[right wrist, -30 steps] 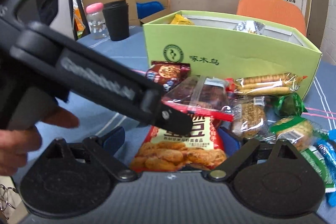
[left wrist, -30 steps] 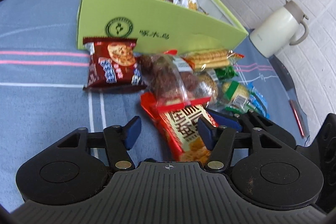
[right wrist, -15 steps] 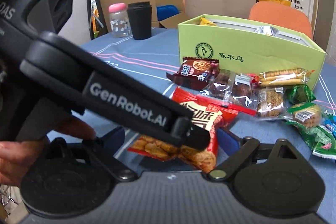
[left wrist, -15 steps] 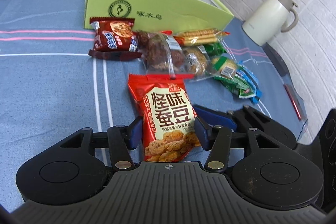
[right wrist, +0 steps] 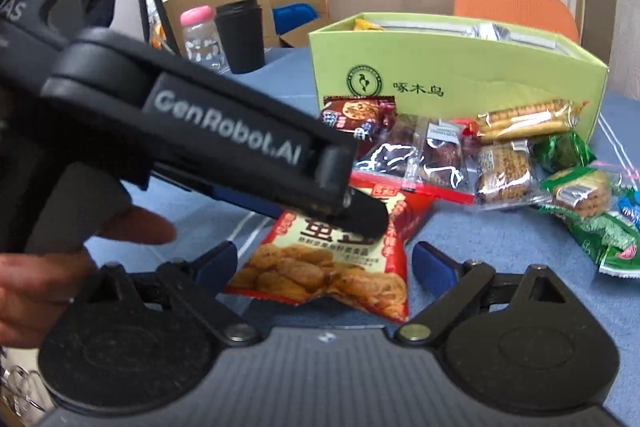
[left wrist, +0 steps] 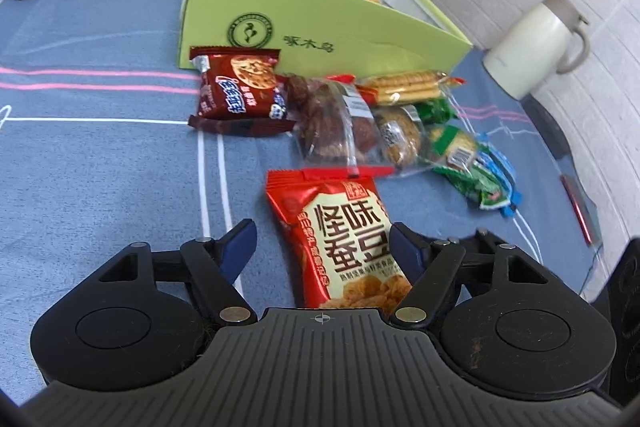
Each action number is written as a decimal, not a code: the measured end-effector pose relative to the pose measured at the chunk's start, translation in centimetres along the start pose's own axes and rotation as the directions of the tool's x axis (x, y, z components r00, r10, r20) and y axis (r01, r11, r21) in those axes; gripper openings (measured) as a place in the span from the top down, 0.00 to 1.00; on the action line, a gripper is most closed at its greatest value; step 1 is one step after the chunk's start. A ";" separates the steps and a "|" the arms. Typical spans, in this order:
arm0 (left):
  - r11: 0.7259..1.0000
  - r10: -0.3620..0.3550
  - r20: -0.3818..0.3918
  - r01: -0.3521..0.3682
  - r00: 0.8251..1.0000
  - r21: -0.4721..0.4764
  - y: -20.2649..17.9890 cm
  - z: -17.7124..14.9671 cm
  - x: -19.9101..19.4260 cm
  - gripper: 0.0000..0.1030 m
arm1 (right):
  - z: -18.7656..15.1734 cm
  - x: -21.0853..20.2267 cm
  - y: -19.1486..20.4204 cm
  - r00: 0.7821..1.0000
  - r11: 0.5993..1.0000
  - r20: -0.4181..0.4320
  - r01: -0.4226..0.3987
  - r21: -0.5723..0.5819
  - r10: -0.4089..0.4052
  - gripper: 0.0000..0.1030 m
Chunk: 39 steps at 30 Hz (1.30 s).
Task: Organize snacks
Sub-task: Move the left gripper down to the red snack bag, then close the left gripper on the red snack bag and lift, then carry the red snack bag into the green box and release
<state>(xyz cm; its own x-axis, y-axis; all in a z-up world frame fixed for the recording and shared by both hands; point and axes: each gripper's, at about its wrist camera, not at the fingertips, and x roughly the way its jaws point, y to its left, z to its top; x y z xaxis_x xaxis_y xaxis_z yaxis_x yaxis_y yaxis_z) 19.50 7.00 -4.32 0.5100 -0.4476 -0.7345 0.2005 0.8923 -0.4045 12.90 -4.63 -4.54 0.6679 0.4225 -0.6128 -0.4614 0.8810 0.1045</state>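
Left claw (left wrist: 322, 247) is opening, its blue pads straddling the red bean-snack bag (left wrist: 344, 239); the left pad stands clear of the bag, while the right pad sits at its edge, so nothing is pinched. Right claw (right wrist: 324, 263) hangs spread wide around the same bag's lower end, pads apart from the foil on both sides. The bag lies flat on the blue-clothed worktop (left wrist: 100, 155), just short of the heap of other packets and well short of the green box (left wrist: 320, 31), which already has a few snacks inside.

Trouble could come from both claws crowding one bag: they may knock together, or one may nudge the slippery foil sideways as the other closes. A shallow pinch on the puffy bag could slip, and dragging it forward might shove the date packet (left wrist: 340, 123) behind it.
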 end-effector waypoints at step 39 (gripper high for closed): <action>0.998 0.066 0.150 -0.068 0.986 0.008 0.1 22.3 6.0 0.66 | 17.1 10.4 -11.0 0.990 0.994 0.139 0.019 -0.108 -0.003 0.12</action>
<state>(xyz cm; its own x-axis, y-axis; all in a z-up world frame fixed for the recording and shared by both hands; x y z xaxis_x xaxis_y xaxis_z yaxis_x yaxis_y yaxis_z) 41.28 5.71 3.39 0.6419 -0.3736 -0.6697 0.1721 0.9212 -0.3490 34.92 -6.27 1.38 0.7442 0.4450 -0.4981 -0.5091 0.8607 0.0083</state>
